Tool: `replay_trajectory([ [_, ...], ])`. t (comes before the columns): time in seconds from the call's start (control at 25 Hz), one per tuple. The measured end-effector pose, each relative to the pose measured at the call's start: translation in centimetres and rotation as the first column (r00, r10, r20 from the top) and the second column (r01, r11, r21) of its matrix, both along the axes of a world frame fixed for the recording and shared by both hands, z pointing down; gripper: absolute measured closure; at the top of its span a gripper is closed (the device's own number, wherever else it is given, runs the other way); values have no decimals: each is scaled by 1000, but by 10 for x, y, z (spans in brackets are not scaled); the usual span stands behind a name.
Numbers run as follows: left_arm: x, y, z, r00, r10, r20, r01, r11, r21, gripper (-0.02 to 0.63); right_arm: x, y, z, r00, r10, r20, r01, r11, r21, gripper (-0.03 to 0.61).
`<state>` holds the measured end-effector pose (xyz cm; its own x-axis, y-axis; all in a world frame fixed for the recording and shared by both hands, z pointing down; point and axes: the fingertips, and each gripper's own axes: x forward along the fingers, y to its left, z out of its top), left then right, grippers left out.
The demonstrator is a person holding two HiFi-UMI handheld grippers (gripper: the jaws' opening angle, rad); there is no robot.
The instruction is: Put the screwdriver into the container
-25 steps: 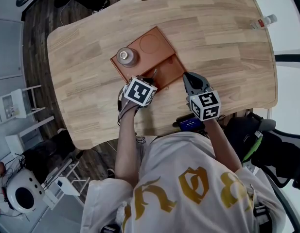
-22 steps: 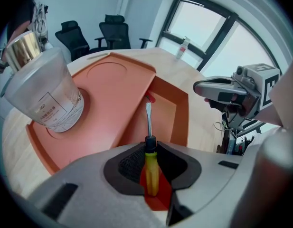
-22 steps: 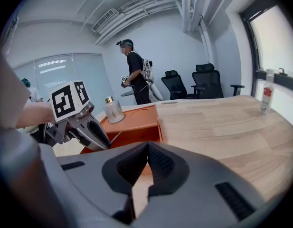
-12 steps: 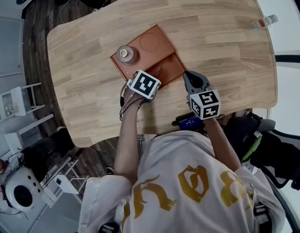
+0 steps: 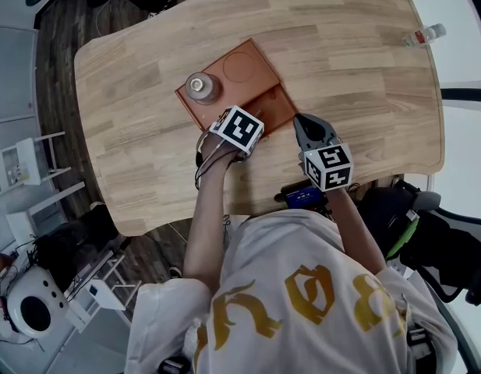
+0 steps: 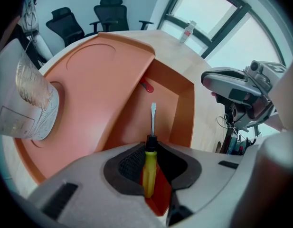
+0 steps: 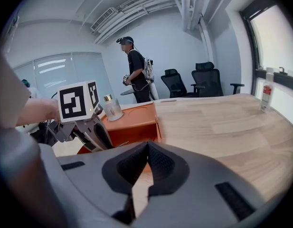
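— Screwdriver [image 6: 148,172], where is it?
— Left tongs [image 6: 151,148] clamp its yellow handle, tip over the tray's [image 6: 184,103] deep slot. They've edged forward since. Right tongs [image 7: 147,148] closed, empty.

Jar [image 5: 202,89] atop container [image 5: 248,68], bottle [image 5: 422,35] at table [image 5: 341,76] edge

Screwdriver [image 6: 149,165]: I see the blade and some of the yellow handle; the handle's rear is buried between the left gripper's [image 6: 151,148] pads. In the head view the marker cube covers it.
Red thing [image 6: 146,85] in the tray's [image 6: 103,89] trough: half behind the ridge; I can't name it.
Jar [image 6: 25,99]: cut by the left edge.
Bottle [image 5: 422,34]: label too small to read.
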<state>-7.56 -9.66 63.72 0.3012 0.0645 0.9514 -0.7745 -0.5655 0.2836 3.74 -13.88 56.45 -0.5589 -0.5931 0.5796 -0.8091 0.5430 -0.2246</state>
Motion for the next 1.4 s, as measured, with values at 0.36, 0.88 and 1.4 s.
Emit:
replay_trajectory([
  [0.36,2,2,5,1000,11,18,-10,1000,-24,538,3,0,3,1000,2,-4,-2,1000,-6,569],
  [0.88,6,7,14,999,14,37,-12,997,-71,538,7,1,7,1000,11,-6,-11,1000,-18,569],
  [1.4,8,-1,0,1000,-12,-17,13,1000,17,534,4,2,-1,1000,4,9,-4,1000,-2,569],
])
